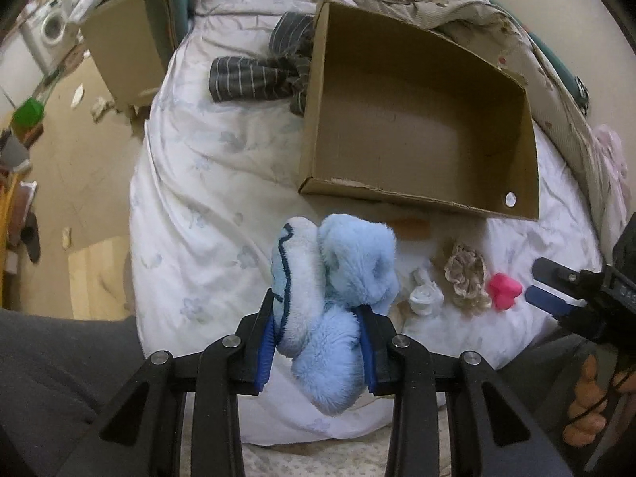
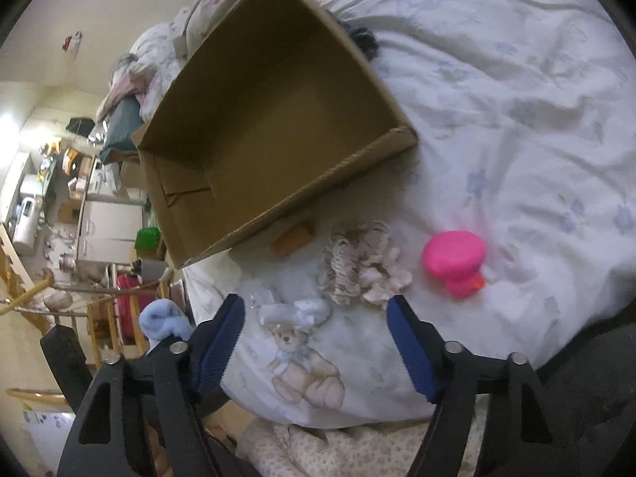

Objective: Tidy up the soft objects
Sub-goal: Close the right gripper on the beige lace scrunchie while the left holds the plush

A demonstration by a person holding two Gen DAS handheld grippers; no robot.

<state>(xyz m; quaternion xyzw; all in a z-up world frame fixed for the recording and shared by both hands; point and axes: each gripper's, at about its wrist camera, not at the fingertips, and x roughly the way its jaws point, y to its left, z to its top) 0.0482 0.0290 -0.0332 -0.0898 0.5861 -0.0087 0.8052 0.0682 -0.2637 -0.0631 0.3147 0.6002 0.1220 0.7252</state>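
Blue plush sock (image 1: 338,302): I hold it clenched in my left gripper (image 1: 320,344), lifted clear of the white quilt (image 1: 206,183)
Box (image 1: 528,183): open cardboard, empty, lying ahead of and above the sock in the left wrist view, its torn near wall facing me
Coming move: I judge the sock goes forward over that near wall
Right gripper (image 2: 316,344): released, jaws apart, nothing between them
Small white roll (image 2: 296,312): on the quilt just beyond my right fingertips
Beige scrunchie (image 2: 363,268): just past it
Pink toy (image 2: 453,258): to the right
Nearer hand: right for these three, left for the box
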